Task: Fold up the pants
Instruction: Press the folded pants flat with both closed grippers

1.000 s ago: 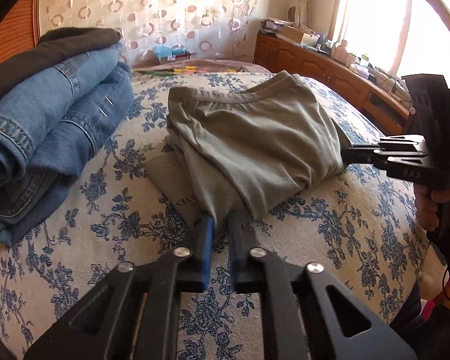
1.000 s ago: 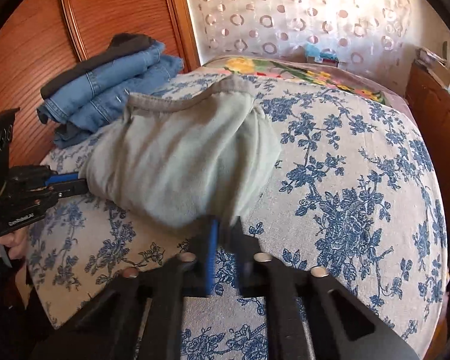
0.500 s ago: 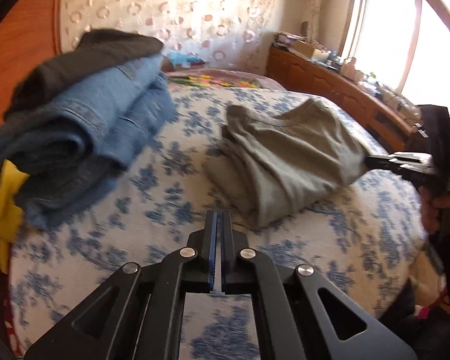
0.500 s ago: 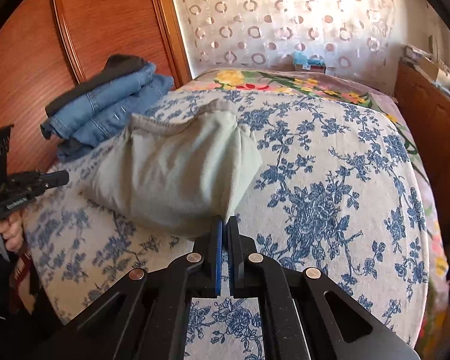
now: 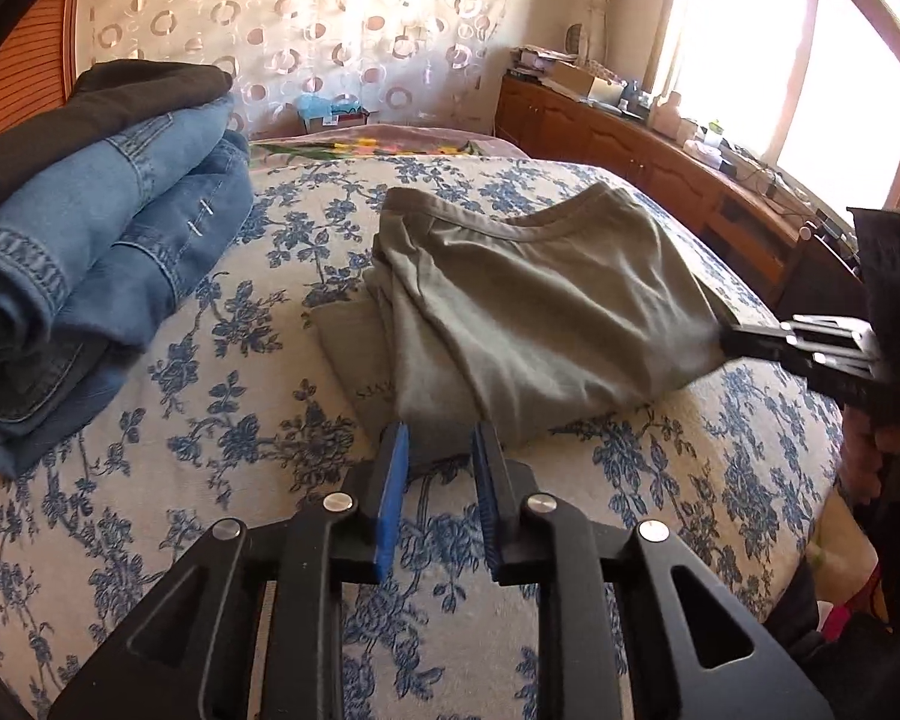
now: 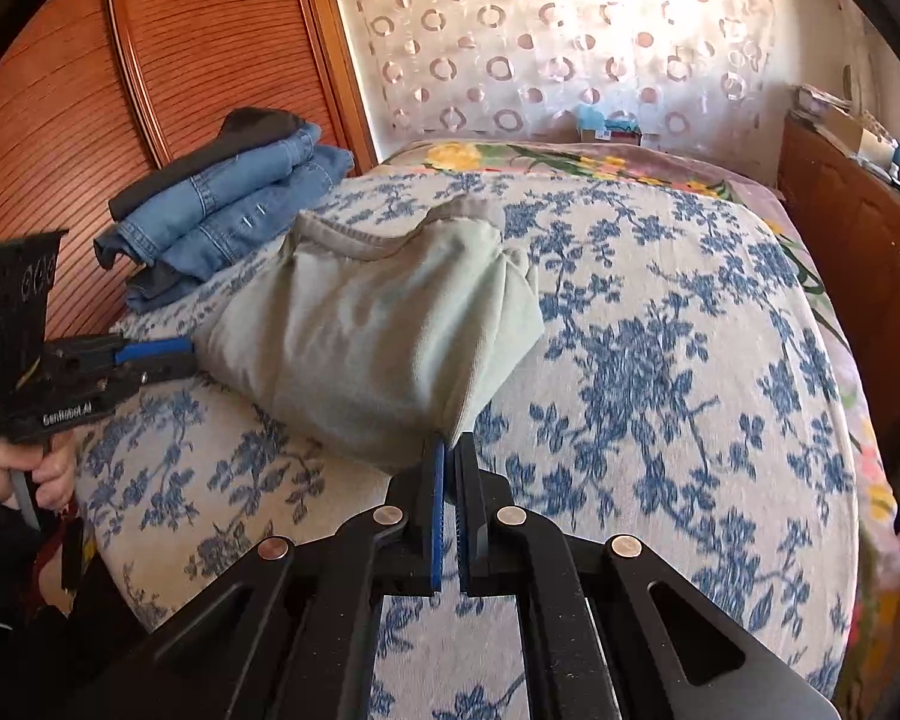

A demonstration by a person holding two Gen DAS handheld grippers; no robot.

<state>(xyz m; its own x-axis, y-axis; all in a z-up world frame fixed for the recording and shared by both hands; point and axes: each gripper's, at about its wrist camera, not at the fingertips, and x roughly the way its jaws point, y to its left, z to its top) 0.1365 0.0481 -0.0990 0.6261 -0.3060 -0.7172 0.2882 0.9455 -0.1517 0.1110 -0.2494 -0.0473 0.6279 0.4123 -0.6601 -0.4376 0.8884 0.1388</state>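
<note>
You get strong daylight from window (image 5: 768, 60) far right in left wrist view; panes blown out white, glare washes over curtain (image 5: 306, 30). Bed (image 5: 222, 420) evenly bright, soft shadows under folded clothes. Right wrist view: curtain (image 6: 558, 42) backlit and hazy, wardrobe doors (image 6: 120, 120) at left warm, well lit. Both views: heavy fisheye bend, dark vignette in corners, straight edges curve near rim. Focus mostly crisp; slight softness on pale pants (image 6: 378, 336) in right view.
</note>
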